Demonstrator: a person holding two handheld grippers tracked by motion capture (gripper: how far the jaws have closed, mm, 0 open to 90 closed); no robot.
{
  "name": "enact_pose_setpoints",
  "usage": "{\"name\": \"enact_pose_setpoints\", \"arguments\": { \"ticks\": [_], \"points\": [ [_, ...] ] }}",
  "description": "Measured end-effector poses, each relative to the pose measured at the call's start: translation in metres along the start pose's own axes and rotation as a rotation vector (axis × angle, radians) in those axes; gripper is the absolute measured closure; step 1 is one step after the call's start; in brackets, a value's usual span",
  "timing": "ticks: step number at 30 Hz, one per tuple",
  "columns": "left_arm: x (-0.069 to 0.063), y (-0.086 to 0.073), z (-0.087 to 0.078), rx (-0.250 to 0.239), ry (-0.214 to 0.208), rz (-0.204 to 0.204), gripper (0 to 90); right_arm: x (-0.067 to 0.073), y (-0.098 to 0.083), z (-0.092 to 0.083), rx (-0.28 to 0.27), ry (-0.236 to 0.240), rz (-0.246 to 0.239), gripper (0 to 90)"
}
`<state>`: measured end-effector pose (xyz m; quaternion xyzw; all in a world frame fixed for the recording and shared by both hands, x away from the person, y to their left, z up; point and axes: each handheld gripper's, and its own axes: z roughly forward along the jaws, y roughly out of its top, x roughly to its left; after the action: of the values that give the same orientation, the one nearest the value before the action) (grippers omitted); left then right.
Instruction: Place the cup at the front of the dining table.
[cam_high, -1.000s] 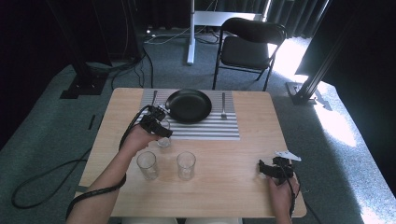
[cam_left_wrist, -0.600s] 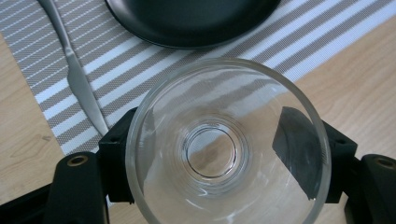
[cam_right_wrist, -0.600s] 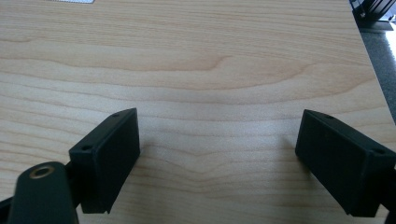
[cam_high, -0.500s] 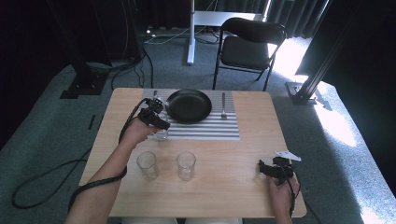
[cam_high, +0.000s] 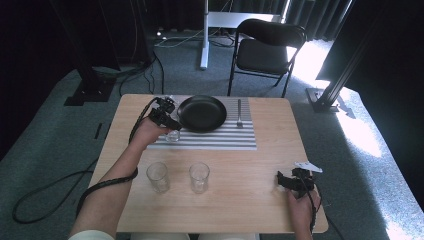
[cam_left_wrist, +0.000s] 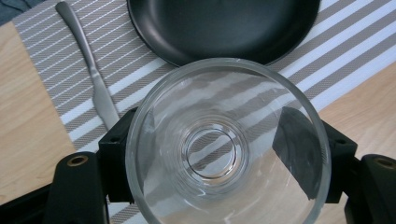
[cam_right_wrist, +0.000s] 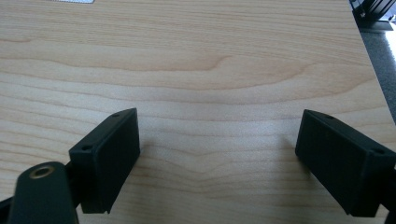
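Left gripper (cam_high: 169, 121) extended forward on an outstretched forearm, jaws clamped on a glass (cam_left_wrist: 228, 144). Right gripper (cam_high: 295, 181) held low near the person, jaws spread wide apart, nothing between them.

Clear glass (cam_left_wrist: 224, 144); black pan (cam_high: 202, 113); grey-white striped mat (cam_high: 220, 140); pale wood table (cam_high: 250, 200); black tool (cam_right_wrist: 219, 163).

Floor: grey-green carpet (cam_high: 60, 145) throughout, with black cables (cam_high: 45, 192) lying loose on it at the left. A light wooden bench (cam_high: 260, 165) stands at centre. Behind it, a black folding chair (cam_high: 265, 50) and a white post (cam_high: 204, 35) rising from a pale base plate. Dark curtains (cam_high: 310, 12), as far as the dim view allows, close off the back. Black stand legs (cam_high: 90, 85) sit at left and right. Strong sunlight (cam_high: 360, 135) falls across the carpet at right.
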<state>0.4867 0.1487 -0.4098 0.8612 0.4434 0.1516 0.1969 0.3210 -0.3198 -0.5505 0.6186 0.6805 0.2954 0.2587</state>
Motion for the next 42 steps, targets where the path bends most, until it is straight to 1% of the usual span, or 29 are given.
{"name": "enact_pose_setpoints", "arguments": {
  "ticks": [1, 3, 5, 7, 9, 10, 11, 14, 15, 18, 19, 20, 21, 22, 23, 24, 25, 27, 28, 29, 30, 31, 32, 33, 34, 35, 38, 40, 42],
  "points": [
    [0.002, 0.001, 0.001, 0.008, 0.017, 0.003, 28.7, 0.0, 0.0, 0.0, 0.0, 0.0, 0.0, 13.3],
    [0.004, 0.002, 0.002, 0.007, 0.016, -0.003, 28.7, 0.0, 0.0, 0.0, 0.0, 0.0, 0.0, 13.3],
    [0.007, 0.003, 0.003, 0.005, 0.0, -0.009, 28.7, 0.0, 0.0, 0.0, 0.0, 0.0, 0.0, 13.3],
    [0.01, 0.004, 0.005, 0.003, 0.005, -0.012, 28.7, 0.0, 0.0, 0.0, 0.0, 0.0, 0.0, 13.2],
    [0.014, 0.005, 0.009, 0.004, 0.001, -0.029, 28.7, 0.0, 0.0, 0.0, 0.0, 0.0, -0.001, 13.3],
    [0.014, 0.005, 0.009, 0.004, 0.001, -0.029, 28.7, 0.0, 0.0, 0.0, 0.0, 0.0, -0.001, 13.3],
    [0.016, 0.005, 0.013, 0.001, -0.014, -0.038, 28.7, 0.0, 0.0, 0.0, 0.0, 0.0, 0.0, 13.3],
    [0.017, 0.006, 0.017, -0.002, -0.014, -0.033, 28.7, 0.0, 0.0, 0.0, 0.0, 0.0, 0.0, 13.3],
    [0.019, 0.007, 0.02, 0.0, -0.003, -0.031, 28.7, 0.0, 0.0, 0.0, 0.0, 0.0, 0.0, 13.3],
    [0.021, 0.008, 0.024, 0.007, 0.003, -0.031, 28.7, 0.0, 0.0, 0.0, 0.0, 0.0, -0.001, 13.3],
    [0.024, 0.009, 0.027, 0.016, 0.002, -0.037, 28.7, 0.0, 0.0, 0.0, 0.0, 0.0, -0.001, 13.3],
    [0.024, 0.009, 0.027, 0.016, 0.002, -0.037, 28.7, 0.0, 0.0, 0.0, 0.0, 0.0, -0.001, 13.3],
    [0.027, 0.009, 0.03, 0.018, 0.008, -0.052, 28.7, 0.0, 0.0, 0.0, 0.0, 0.0, 0.0, 13.3],
    [0.027, 0.009, 0.03, 0.018, 0.008, -0.052, 28.7, 0.0, 0.0, 0.0, 0.0, 0.0, 0.0, 13.3],
    [0.03, 0.007, 0.033, 0.015, -0.011, -0.062, 28.7, 0.0, 0.0, 0.0, 0.0, -0.001, -0.001, 13.3],
    [0.031, 0.007, 0.035, 0.014, -0.009, -0.065, 28.8, 0.0, 0.0, 0.0, 0.0, 0.0, -0.001, 13.3],
    [0.032, 0.006, 0.036, 0.013, 0.0, -0.069, 28.7, 0.0, 0.0, 0.0, 0.0, 0.0, -0.001, 13.3],
    [0.033, 0.004, 0.039, 0.017, -0.017, -0.075, 28.7, 0.0, 0.0, 0.0, 0.0, 0.0, -0.002, 13.5],
    [0.032, 0.003, 0.041, 0.014, -0.021, -0.069, 28.7, 0.0, 0.0, 0.0, -0.001, 0.0, -0.002, 13.5],
    [0.031, 0.001, 0.044, 0.023, -0.015, -0.051, 28.7, 0.0, 0.0, 0.0, 0.0, 0.0, -0.002, 13.5],
    [0.031, 0.001, 0.044, 0.023, -0.015, -0.051, 28.7, 0.0, 0.0, 0.0, 0.0, 0.0, -0.002, 13.5],
    [0.03, -0.002, 0.048, 0.012, -0.005, -0.051, 28.7, 0.0, 0.0, 0.0, -0.001, 0.0, -0.002, 13.5],
    [0.03, -0.002, 0.048, 0.012, -0.005, -0.051, 28.7, 0.0, 0.0, 0.0, -0.001, 0.0, -0.002, 13.5],
    [0.032, -0.004, 0.049, 0.0, -0.018, -0.064, 28.7, 0.0, 0.0, 0.0, -0.001, 0.001, -0.002, 13.7],
    [0.032, -0.004, 0.049, 0.0, -0.018, -0.064, 28.7, 0.0, 0.0, 0.0, -0.001, 0.001, -0.002, 13.7],
    [0.032, -0.005, 0.049, -0.008, -0.037, -0.063, 28.7, 0.0, 0.0, 0.0, -0.001, 0.001, -0.002, 13.7],
    [0.033, -0.006, 0.05, -0.019, -0.039, -0.066, 28.6, 0.0, 0.0, 0.0, -0.001, 0.001, -0.002, 13.7],
    [0.033, -0.006, 0.05, -0.02, -0.036, -0.061, 28.5, 0.0, 0.0, 0.0, -0.001, 0.001, -0.002, 13.7],
    [0.033, -0.006, 0.05, -0.019, -0.04, -0.067, 28.4, 0.0, 0.0, 0.0, -0.001, 0.001, -0.002, 13.7]
  ]
}}
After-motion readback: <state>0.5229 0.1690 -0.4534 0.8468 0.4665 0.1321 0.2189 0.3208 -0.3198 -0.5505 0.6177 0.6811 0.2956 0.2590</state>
